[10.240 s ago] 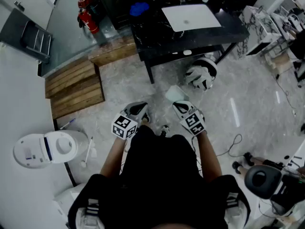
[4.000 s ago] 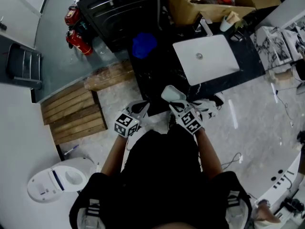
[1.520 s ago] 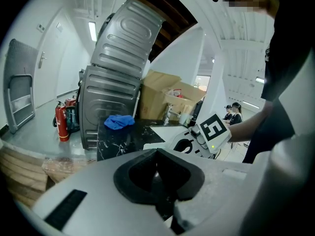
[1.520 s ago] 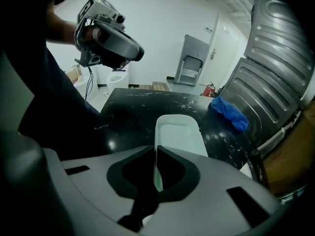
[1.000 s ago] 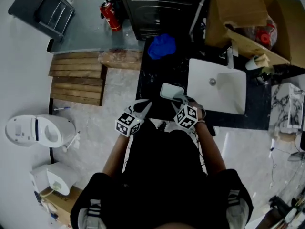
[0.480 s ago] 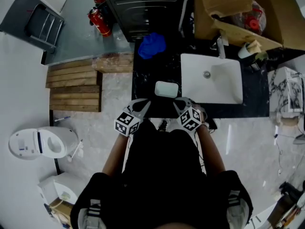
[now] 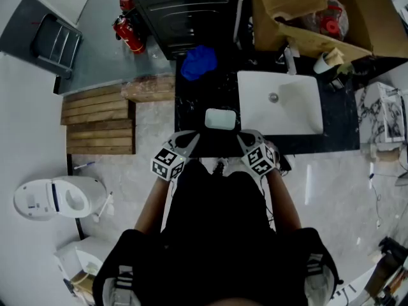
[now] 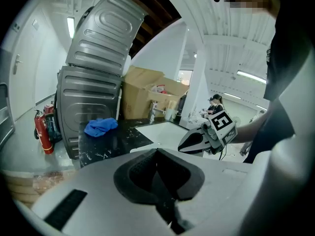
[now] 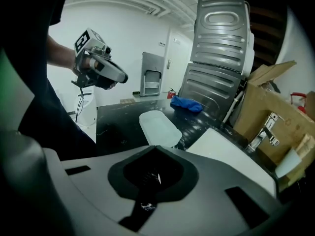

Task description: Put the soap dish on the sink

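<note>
Soap dish (image 7: 221, 118) lies flat on the black counter (image 7: 191, 101), just beside the left edge of the white sink (image 7: 280, 104); whether it touches the sink's edge cannot be told; nothing holds it. Left gripper (image 7: 188, 140) hangs at the near edge of the counter, to the left of the dish and apart from it; its jaws are closed together with nothing between them. Right gripper (image 7: 247, 140) hangs at the same edge, near the dish's right corner; its jaws are likewise pressed together and empty, and its own view shows the dish lying a little way beyond them on the counter. Blue cloth (image 7: 197, 62) lies farther back on the counter; a cardboard box (image 7: 299, 5) stands behind the sink.
</note>
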Demonstrator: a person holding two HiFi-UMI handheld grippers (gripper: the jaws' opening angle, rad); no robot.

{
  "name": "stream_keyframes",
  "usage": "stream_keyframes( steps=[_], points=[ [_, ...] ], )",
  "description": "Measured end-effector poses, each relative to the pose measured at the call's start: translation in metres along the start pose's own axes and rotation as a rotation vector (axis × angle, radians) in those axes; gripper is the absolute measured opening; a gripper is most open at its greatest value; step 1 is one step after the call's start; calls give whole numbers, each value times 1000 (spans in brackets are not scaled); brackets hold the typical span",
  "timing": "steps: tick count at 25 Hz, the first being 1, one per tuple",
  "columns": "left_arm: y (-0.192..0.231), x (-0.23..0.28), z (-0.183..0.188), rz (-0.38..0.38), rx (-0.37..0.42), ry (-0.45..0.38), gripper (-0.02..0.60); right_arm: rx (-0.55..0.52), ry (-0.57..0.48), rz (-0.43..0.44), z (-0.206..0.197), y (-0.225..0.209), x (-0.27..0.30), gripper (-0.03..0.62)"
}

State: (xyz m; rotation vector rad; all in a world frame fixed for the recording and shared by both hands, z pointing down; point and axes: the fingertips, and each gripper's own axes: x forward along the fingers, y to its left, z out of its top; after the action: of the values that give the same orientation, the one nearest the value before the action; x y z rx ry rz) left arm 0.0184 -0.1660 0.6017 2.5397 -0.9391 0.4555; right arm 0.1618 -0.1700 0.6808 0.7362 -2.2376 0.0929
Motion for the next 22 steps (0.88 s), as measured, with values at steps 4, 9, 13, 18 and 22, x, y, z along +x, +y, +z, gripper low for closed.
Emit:
stream_keyframes(
  steps=[4,9,13,18,22],
  points=[
    [0,-1,1,1,7,6,0,-11,-25,-9,7,-3,1,-6],
    [-1,0,1,-5,12,12,0,-2,-37,-10,8,-4,2,-6],
    [-1,2,2,-12,18,20,0,27,-47,-10,8,-5,0,-6],
    [-1,7,5,-20,24,22,0,106,-105,-7,16,-10,-7,-6],
    [0,10,7,-19,22,16,0,170,-142,9,18,-9,-10,-6]
  ],
)
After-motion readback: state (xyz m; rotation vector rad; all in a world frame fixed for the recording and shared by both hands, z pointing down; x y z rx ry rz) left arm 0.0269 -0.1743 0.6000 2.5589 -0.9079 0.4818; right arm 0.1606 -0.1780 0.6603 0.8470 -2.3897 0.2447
